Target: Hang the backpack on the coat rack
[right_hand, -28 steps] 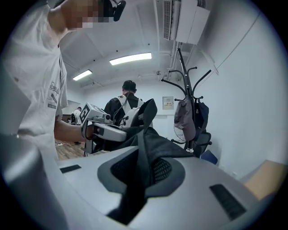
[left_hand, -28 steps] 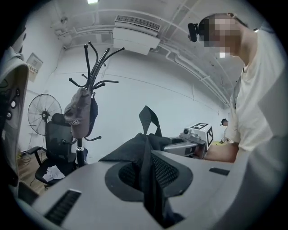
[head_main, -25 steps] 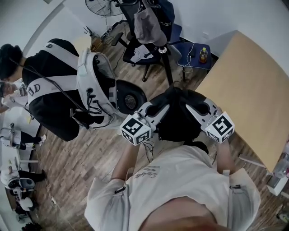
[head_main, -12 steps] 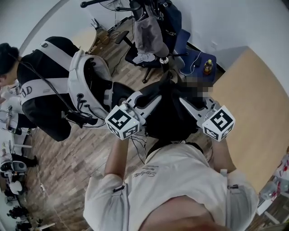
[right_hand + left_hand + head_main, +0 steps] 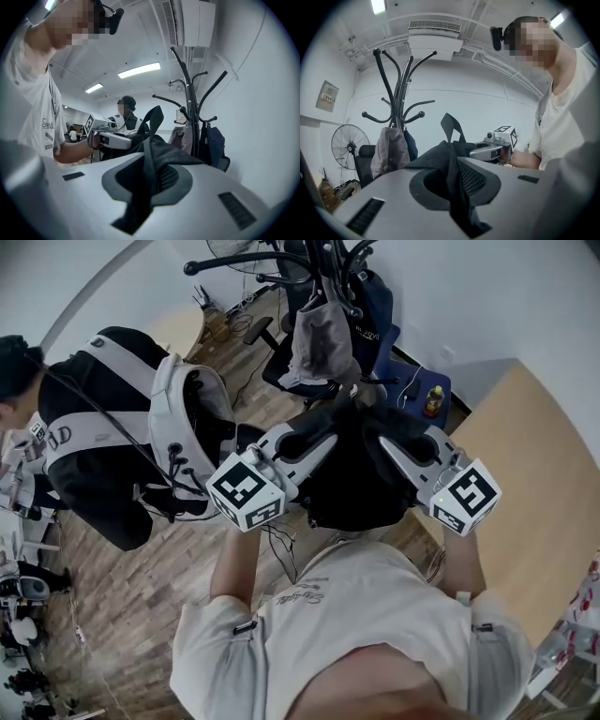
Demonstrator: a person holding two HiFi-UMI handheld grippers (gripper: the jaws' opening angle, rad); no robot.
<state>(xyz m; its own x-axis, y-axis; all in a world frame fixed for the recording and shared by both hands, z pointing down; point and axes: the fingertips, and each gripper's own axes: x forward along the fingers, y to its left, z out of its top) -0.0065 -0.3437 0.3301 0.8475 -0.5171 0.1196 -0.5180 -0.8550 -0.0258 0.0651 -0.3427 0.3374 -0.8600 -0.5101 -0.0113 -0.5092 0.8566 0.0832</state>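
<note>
Two claws are clamped shut on the black fabric backpack (image 5: 352,488), which is held up off the floor before the person's chest; the left claw (image 5: 314,439) pinches its left side, the right claw (image 5: 398,448) its right; beyond it the black metal curved-arm coat rack (image 5: 397,101) is seen, a grey garment (image 5: 389,152) hung on it.
</note>
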